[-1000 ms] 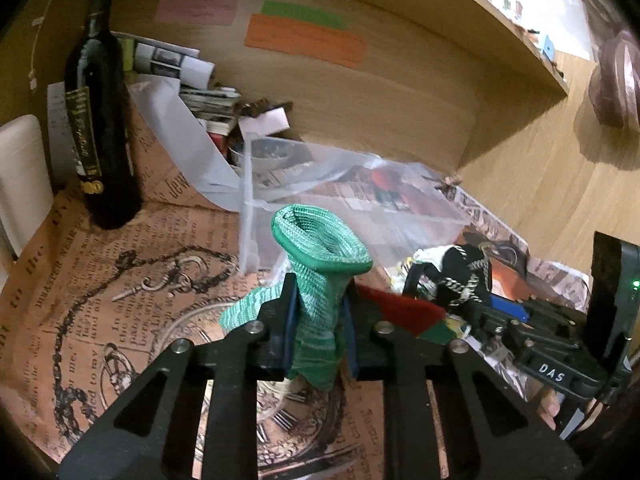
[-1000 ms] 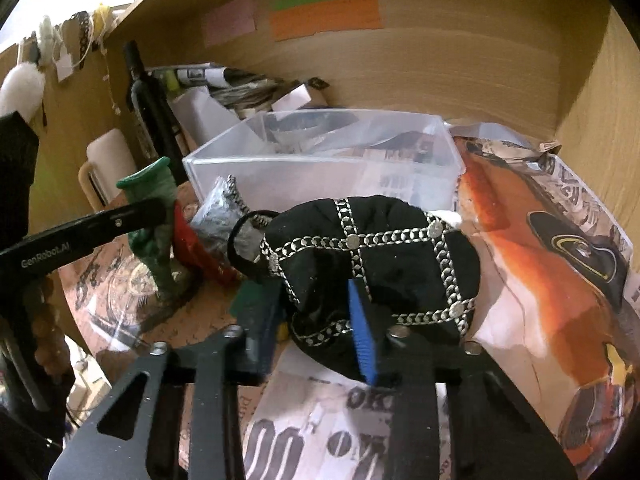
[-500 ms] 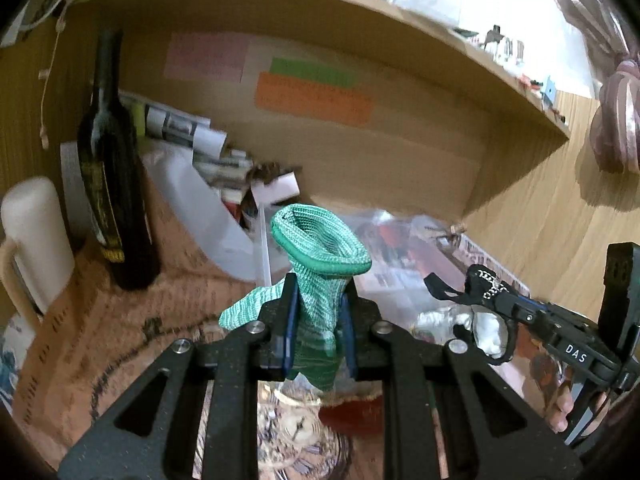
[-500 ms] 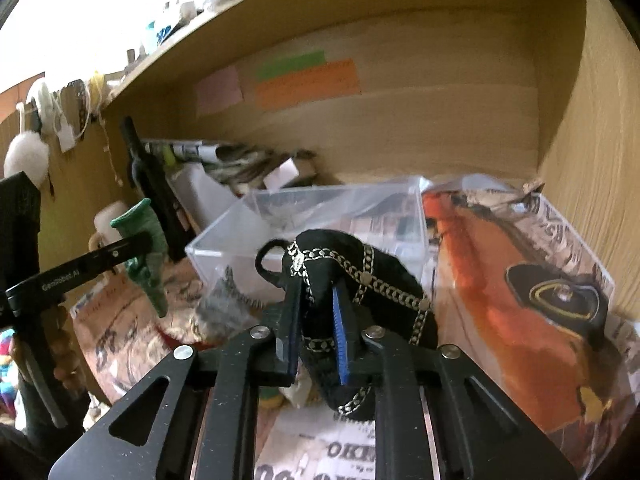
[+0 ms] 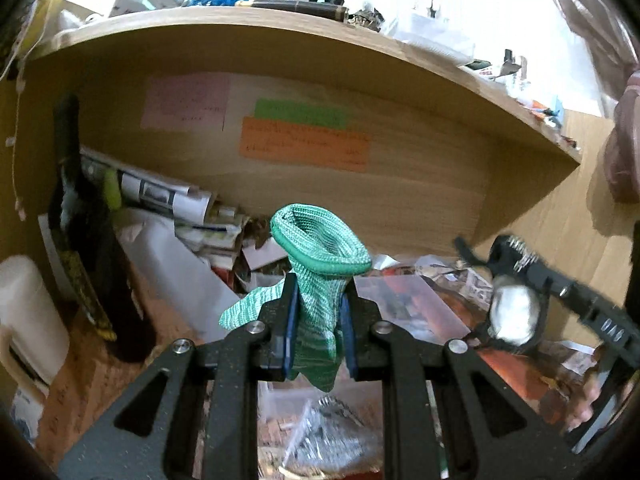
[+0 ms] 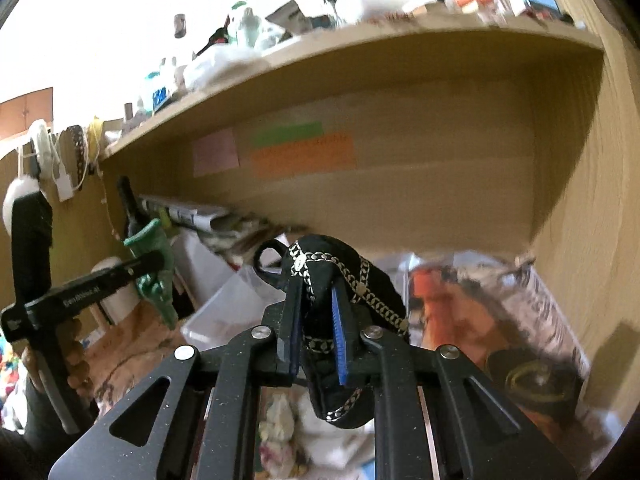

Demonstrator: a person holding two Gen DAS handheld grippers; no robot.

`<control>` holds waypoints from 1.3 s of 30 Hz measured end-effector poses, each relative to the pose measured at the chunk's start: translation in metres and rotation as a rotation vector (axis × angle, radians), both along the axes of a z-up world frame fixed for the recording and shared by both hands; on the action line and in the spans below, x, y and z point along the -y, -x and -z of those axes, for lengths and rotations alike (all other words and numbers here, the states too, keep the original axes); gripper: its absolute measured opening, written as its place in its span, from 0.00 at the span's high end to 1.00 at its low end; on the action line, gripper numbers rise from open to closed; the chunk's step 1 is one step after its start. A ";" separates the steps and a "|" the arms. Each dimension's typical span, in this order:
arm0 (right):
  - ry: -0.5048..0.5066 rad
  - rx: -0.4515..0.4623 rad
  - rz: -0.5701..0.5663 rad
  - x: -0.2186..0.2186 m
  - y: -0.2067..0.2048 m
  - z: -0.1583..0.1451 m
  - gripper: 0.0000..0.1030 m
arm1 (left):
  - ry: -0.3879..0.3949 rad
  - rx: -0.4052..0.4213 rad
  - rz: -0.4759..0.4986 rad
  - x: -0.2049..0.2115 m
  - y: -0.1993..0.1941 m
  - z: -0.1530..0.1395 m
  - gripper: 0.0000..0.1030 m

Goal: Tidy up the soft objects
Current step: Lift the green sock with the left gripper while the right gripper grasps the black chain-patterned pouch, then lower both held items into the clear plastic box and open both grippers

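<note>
My left gripper (image 5: 318, 300) is shut on a green knitted sock (image 5: 320, 252), held up in the air with its open cuff upward. My right gripper (image 6: 316, 292) is shut on a black fabric pouch with silver chain trim (image 6: 340, 268), also lifted off the desk. In the left wrist view the right gripper with the pouch (image 5: 514, 312) is at the right. In the right wrist view the left gripper and the green sock (image 6: 154, 264) are at the left. A clear plastic bin (image 6: 224, 304) sits below, between both grippers.
A dark wine bottle (image 5: 86, 248) stands at the left by a white mug (image 5: 28, 316). Rolled newspapers (image 5: 168, 200) lie at the back wall. A wooden shelf (image 5: 320, 36) hangs overhead. A crinkled foil packet (image 5: 332, 428) lies below the left gripper.
Both grippers have risen from the desk with their objects. The right gripper closed on the black pouch and lifted it. The views now tilt up toward the shelf.
</note>
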State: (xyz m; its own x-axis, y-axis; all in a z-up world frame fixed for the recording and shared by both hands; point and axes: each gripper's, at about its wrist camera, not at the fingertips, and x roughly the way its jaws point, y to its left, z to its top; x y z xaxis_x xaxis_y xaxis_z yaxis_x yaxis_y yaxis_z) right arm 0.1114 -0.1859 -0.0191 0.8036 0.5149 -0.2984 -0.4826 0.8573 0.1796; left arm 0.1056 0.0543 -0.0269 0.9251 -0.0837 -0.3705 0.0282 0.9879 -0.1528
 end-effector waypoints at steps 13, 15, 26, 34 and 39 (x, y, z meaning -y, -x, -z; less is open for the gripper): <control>0.096 -0.025 -0.019 -0.037 -0.068 0.007 0.88 | -0.051 -0.140 0.018 0.005 -0.075 0.029 0.82; 0.125 -0.051 -0.023 -0.043 -0.076 0.017 0.88 | -0.053 -0.166 0.033 0.007 -0.084 0.035 0.82; 0.269 -0.241 -0.084 -0.065 -0.109 0.062 0.88 | -0.178 -0.313 0.077 0.036 -0.121 0.069 0.82; 0.303 -0.314 -0.129 -0.072 -0.110 0.070 0.74 | -0.134 -0.399 0.118 0.036 -0.117 0.074 0.56; 0.268 -0.226 -0.099 -0.061 -0.093 0.048 0.47 | -0.115 -0.304 0.083 0.030 -0.096 0.050 0.34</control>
